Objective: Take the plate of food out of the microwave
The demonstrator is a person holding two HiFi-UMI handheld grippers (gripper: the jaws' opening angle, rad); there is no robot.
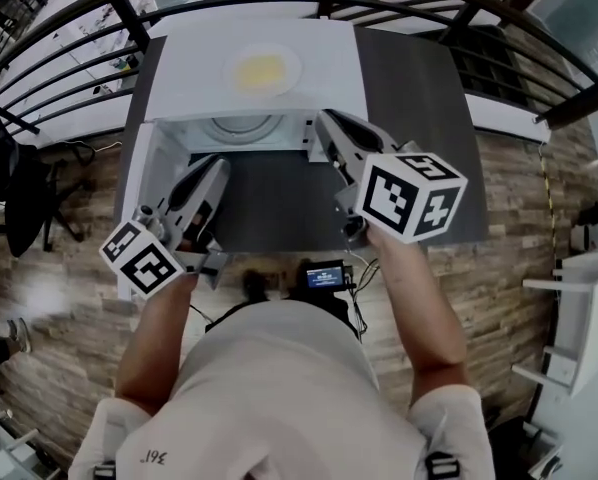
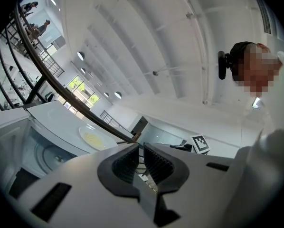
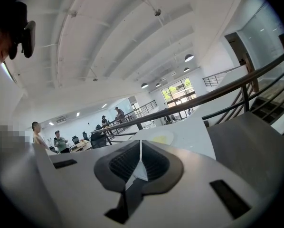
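The plate of food (image 1: pixel 263 70) is set on the microwave (image 1: pixel 324 73) top, mid-width. The left tongs (image 2: pixel 141 148) are barely parted and the right tongs (image 3: pixel 141 148) closed, both empty; withdrawal is best made clear of the plate

We can read almost nothing here. At about 7 o'clock in the head view, the person's shirt (image 1: pixel 279 388) has small print (image 1: pixel 157 459) that looks like "36", but we are not sure. The cubes on the left hand-held gripper (image 1: pixel 222 161) and the right hand-held gripper (image 1: pixel 321 118) show black and white square markers, with no letters.
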